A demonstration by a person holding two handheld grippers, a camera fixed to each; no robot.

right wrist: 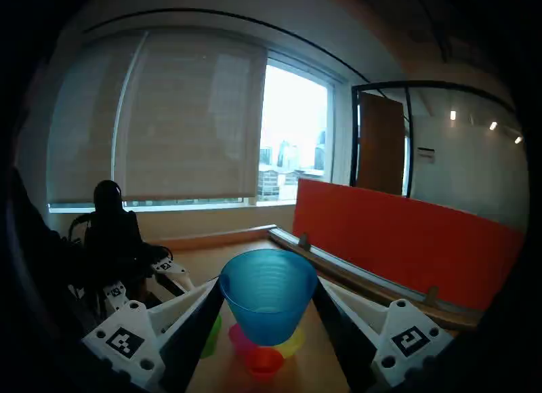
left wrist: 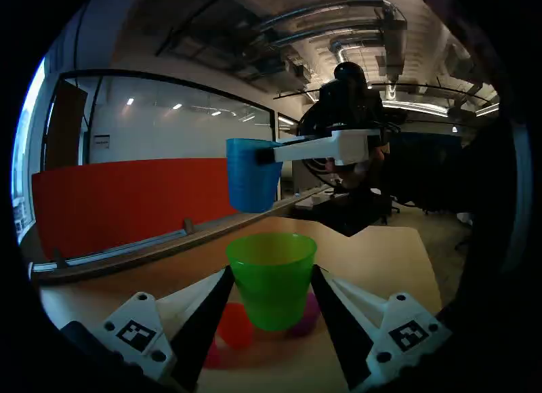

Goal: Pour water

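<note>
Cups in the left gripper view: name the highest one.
The blue plastic cup in the right gripper, above the green plastic cup in the left gripper.

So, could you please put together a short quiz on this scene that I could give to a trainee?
1. True or false: the left gripper is shut on the green plastic cup.
2. What does the right gripper hold? A: a red bowl; B: the blue plastic cup; C: nothing.
3. Fill the gap: the small red cup rests on the wooden ____.
Key: 1 true; 2 B; 3 table.
</note>
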